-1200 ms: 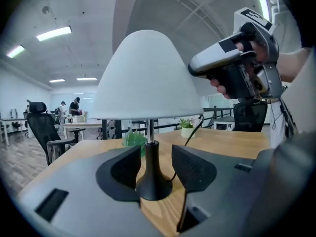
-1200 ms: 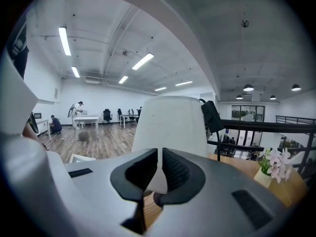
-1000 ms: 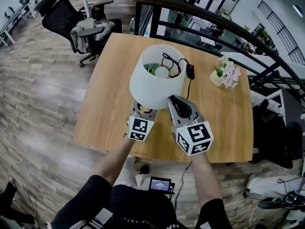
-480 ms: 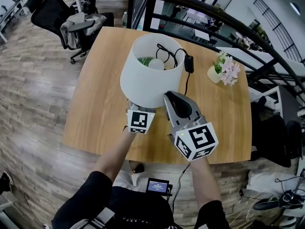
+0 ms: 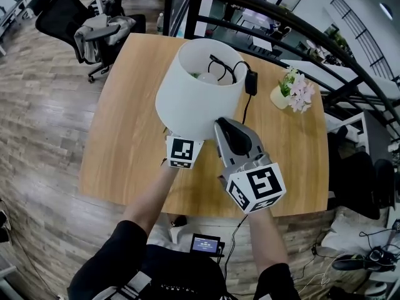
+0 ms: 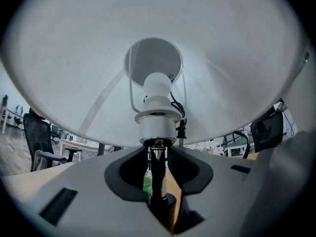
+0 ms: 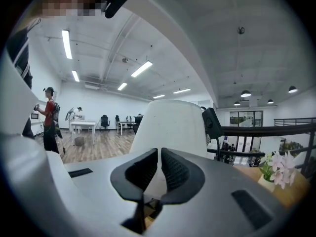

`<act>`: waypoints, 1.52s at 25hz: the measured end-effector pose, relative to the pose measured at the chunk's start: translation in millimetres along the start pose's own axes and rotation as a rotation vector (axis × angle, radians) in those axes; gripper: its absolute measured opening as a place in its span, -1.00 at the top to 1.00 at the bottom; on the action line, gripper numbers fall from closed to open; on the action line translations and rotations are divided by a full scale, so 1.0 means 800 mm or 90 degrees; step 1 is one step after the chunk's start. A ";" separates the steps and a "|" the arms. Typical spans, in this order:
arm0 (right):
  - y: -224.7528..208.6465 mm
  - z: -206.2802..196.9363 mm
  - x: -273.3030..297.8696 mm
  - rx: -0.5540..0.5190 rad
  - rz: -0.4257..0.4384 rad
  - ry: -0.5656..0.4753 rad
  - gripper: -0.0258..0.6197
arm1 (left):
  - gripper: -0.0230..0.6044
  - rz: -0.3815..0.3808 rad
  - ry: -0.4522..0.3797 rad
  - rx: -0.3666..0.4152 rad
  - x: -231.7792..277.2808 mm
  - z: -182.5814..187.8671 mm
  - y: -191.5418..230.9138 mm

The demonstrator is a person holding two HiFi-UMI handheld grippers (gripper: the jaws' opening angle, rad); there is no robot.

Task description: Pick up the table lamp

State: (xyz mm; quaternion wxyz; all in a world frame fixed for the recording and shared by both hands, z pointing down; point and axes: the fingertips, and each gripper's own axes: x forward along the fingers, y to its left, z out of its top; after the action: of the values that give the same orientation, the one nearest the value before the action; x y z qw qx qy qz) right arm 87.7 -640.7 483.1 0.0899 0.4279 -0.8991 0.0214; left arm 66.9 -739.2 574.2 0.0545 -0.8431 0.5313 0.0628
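MEZZANINE OFFICE: my left gripper [image 6: 158, 152] reaches in under the white shade [image 6: 232, 68] of the table lamp [image 5: 187, 108], which is over the middle of the tabletop [image 5: 125, 136], just far of both my hands. Its jaws have just been closing and now bracket the thin metal stem [image 6: 158, 177] right below the socket [image 6: 157, 127]. A sliver of green shows btwn stem and left pad, so I read it as not clamped yet. My right gripper [image 7: 159, 157] is clenched on nothing, parked at the shade's near-right side

Handling, my guess: lamp is light but top-heavy, w/ the big shade swinging on any tilt. Stem looks stiff, smooth, prob slippery, so it could pivot in a loose grip. Shade looks thin and easy to dent; bulb [image 6: 158, 85] is fragile. Best hold is the stem, high up by the socket, never the shade. Black cord [image 5: 245, 110] and adapter [image 5: 251, 83] hang at the shade's right and may tug on a lift

Hidden: the base is under the shade from above, and the left gripper view shows only a dark blob low on the stem, so I can't tell if the lamp sits on the tabletop or is off it. The shade also covers the left jaws in the head view. Can't tell if the right gripper touches the shade
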 end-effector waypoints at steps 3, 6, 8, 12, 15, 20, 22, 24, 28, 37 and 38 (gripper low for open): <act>-0.004 0.001 0.002 0.001 -0.010 -0.002 0.78 | 0.62 0.008 0.008 0.004 0.003 -0.001 0.004; -0.006 0.002 0.006 0.000 -0.012 -0.007 0.78 | 0.69 0.006 0.022 0.012 0.007 -0.002 0.005; -0.008 0.003 0.006 0.003 -0.015 -0.010 0.78 | 0.70 0.002 0.031 0.016 0.008 -0.003 0.004; -0.011 0.007 0.007 0.011 -0.025 -0.014 0.78 | 0.70 -0.010 0.050 0.012 0.010 -0.003 0.003; -0.012 0.014 0.008 0.008 -0.027 -0.018 0.78 | 0.70 -0.015 0.061 0.010 0.009 0.002 0.004; -0.006 0.034 0.000 0.002 -0.030 -0.026 0.78 | 0.70 -0.027 0.083 0.009 0.003 0.022 0.004; -0.001 0.049 -0.006 -0.002 -0.032 -0.029 0.78 | 0.70 -0.037 0.098 0.007 -0.003 0.036 0.002; 0.005 0.066 -0.013 -0.003 -0.035 -0.033 0.78 | 0.70 -0.045 0.113 0.005 -0.009 0.053 0.001; 0.014 0.113 -0.027 0.000 -0.041 -0.055 0.78 | 0.70 -0.051 0.124 0.009 -0.017 0.099 0.007; -0.014 0.152 -0.077 0.023 -0.119 -0.038 0.78 | 0.70 -0.053 0.136 0.013 -0.048 0.175 0.010; -0.017 0.152 -0.080 0.019 -0.129 -0.035 0.78 | 0.70 -0.055 0.135 0.014 -0.053 0.181 0.008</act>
State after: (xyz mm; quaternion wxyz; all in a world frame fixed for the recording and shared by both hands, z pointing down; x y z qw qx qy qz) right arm 120.1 -614.6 351.2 0.0604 0.5184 -0.8529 0.0137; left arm 36.0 -681.7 437.8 0.0098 -0.8664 0.4980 -0.0352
